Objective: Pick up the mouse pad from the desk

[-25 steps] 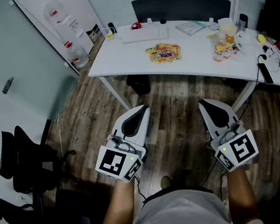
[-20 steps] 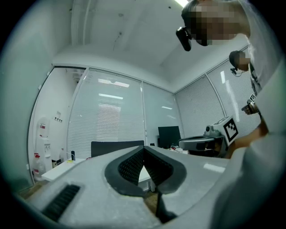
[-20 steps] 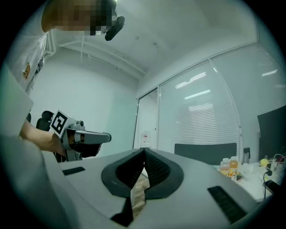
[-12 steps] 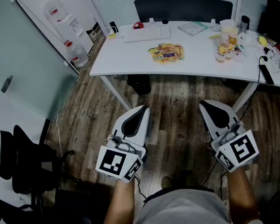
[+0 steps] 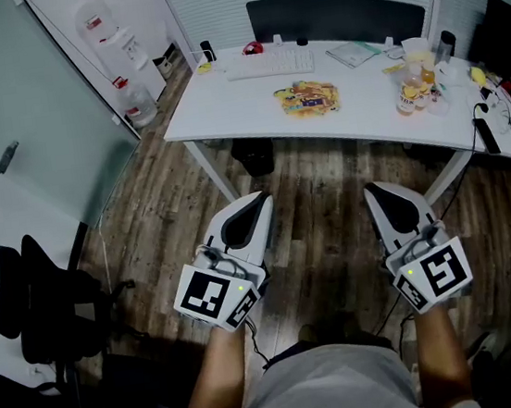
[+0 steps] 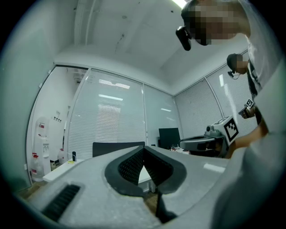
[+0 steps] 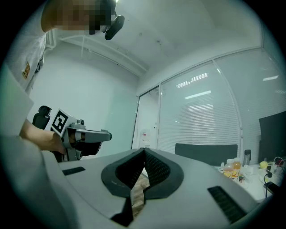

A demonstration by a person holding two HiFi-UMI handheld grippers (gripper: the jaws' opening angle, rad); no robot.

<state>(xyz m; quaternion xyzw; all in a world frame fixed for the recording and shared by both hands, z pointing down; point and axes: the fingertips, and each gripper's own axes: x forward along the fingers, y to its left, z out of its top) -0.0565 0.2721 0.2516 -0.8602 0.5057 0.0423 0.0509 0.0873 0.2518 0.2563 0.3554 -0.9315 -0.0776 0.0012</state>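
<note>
A: Where's the mouse pad (image 5: pixel 307 96)?

B: Prob. that flat colourful sheet mid-desk (image 5: pixel 224 109), near the keyboard (image 5: pixel 269 61). Can't confirm from here. You're well back from it, w/ bare floor btwn you & the desk.

A: Grippers?

B: Left gripper (image 5: pixel 259 198) & right gripper (image 5: pixel 372 190) both pressed together, nothing btwn the jaws. You're holding them level, side by side, which I'd call a carry pose since nothing's in reach. You'll need to open one near the pad's edge.

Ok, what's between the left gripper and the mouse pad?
Head view: only wood floor, then bare white desk top, lies between the left gripper and the mouse pad.
</note>
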